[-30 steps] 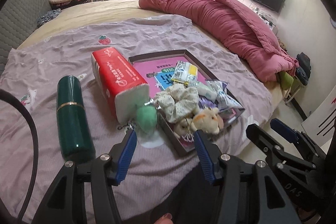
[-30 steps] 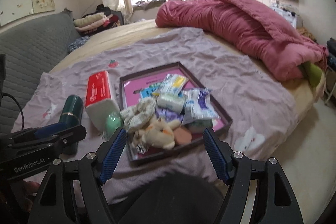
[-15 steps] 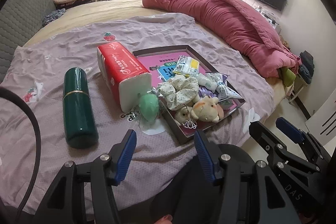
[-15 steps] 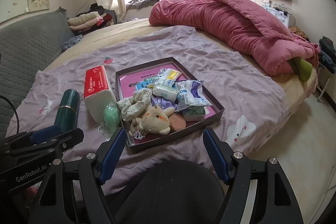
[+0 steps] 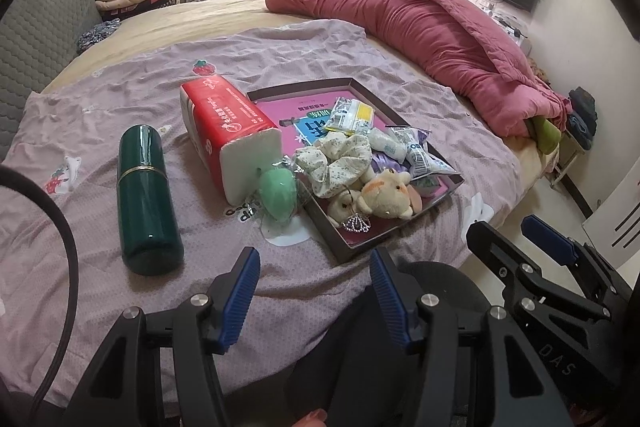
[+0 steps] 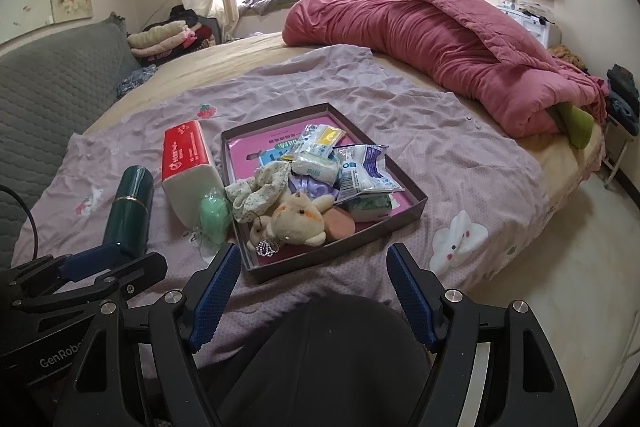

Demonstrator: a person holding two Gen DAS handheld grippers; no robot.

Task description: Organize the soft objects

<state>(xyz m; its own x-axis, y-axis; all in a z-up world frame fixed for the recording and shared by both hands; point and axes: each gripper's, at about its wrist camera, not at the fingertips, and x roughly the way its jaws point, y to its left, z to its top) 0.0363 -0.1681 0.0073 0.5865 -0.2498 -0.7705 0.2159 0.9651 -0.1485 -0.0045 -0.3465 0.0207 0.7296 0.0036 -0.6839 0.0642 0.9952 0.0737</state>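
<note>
Left wrist view, listed left to right on the lilac sheet (image 5: 120,99): 1 dark green flask (image 5: 146,201), lying flat, long axis running away from camera; 1 red tissue pack (image 5: 228,131), long axis angled toward far left; 1 green sponge (image 5: 277,195) touching the tray (image 5: 360,247). Tray holds 1 floral scrunchie (image 5: 336,163), 1 plush toy (image 5: 386,195) lying with head toward right, plus sachets (image 5: 420,155). Left gripper (image 5: 314,293): jaws spread wide, empty. Right gripper (image 6: 314,291): jaws spread wide, empty, short of tray's near edge.
</note>
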